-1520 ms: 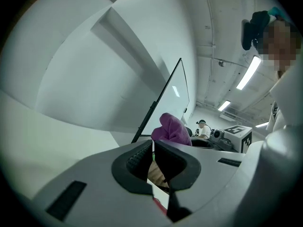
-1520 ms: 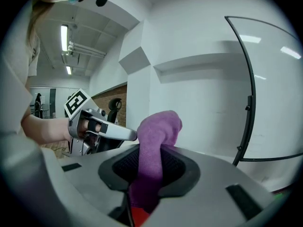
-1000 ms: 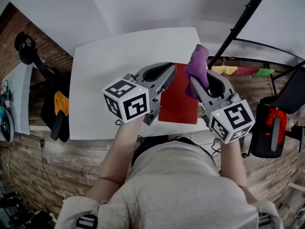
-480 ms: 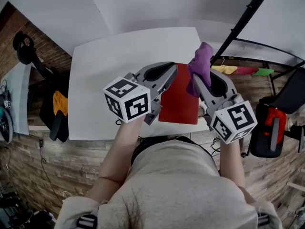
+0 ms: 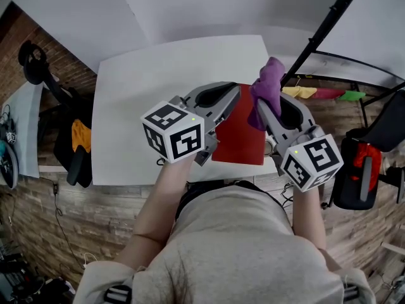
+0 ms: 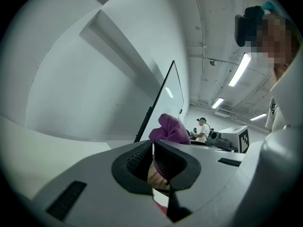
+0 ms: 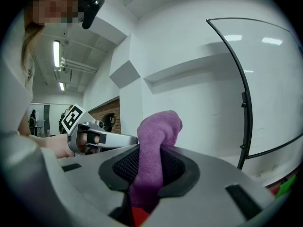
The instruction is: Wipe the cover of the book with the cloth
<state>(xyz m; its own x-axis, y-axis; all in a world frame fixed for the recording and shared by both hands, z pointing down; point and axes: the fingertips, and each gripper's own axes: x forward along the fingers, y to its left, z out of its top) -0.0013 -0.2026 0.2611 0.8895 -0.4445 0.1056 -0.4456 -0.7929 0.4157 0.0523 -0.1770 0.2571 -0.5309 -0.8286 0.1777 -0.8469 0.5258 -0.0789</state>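
White table, flat red book. Right gripper clamps bunched purple cloth; left gripper closed, empty. Advised: press cloth flat, stroke evenly.

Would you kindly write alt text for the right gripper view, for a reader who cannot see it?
The right gripper is shut on a purple cloth that stands up between its jaws, with a sliver of red book below. The left gripper shows at the left.
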